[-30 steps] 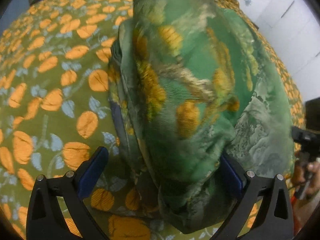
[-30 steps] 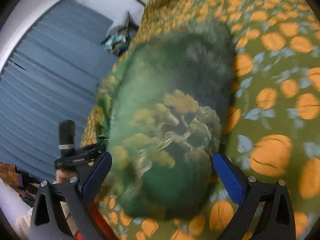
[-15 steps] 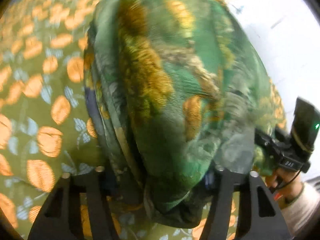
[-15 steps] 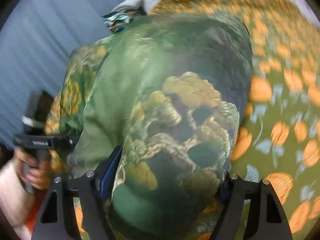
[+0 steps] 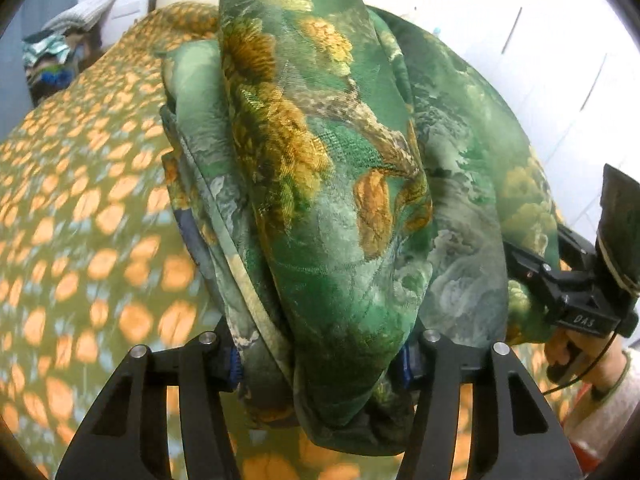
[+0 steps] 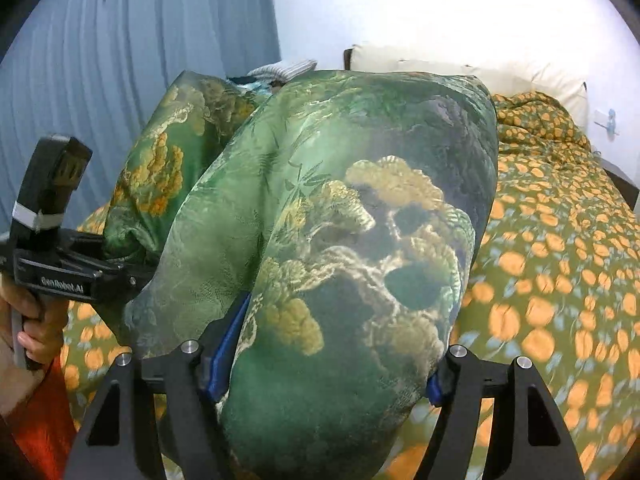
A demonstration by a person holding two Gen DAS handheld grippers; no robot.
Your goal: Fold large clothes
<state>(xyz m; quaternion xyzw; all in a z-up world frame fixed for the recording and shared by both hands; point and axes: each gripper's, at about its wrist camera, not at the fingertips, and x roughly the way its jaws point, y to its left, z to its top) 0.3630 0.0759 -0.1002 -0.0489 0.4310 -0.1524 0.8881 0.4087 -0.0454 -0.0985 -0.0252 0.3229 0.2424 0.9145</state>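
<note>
Gripping on both sides now: my left gripper (image 5: 320, 360) has just been closing and its blue pads (image 5: 234, 362) pinch a thick bunch of the green brocade garment (image 5: 328, 208), several folded layers squeezed between the jaws. My right gripper (image 6: 324, 364) has been closing too, and it clamps a fat fold of the same garment (image 6: 344, 240), cloth bulging out past the pad (image 6: 224, 344) on the left. I've got the garment up off the bed (image 6: 560, 240), hanging between the two grippers over the orange-spotted bedspread (image 5: 88, 220). In the left view I see my right hand (image 5: 580, 352) on its handle at the far right edge; in the right view my left hand (image 6: 24, 320) sits at the left edge. A blue curtain (image 6: 120, 60) hangs far left, a pale pillow (image 6: 460, 68) lies at the far end of the bed.
</note>
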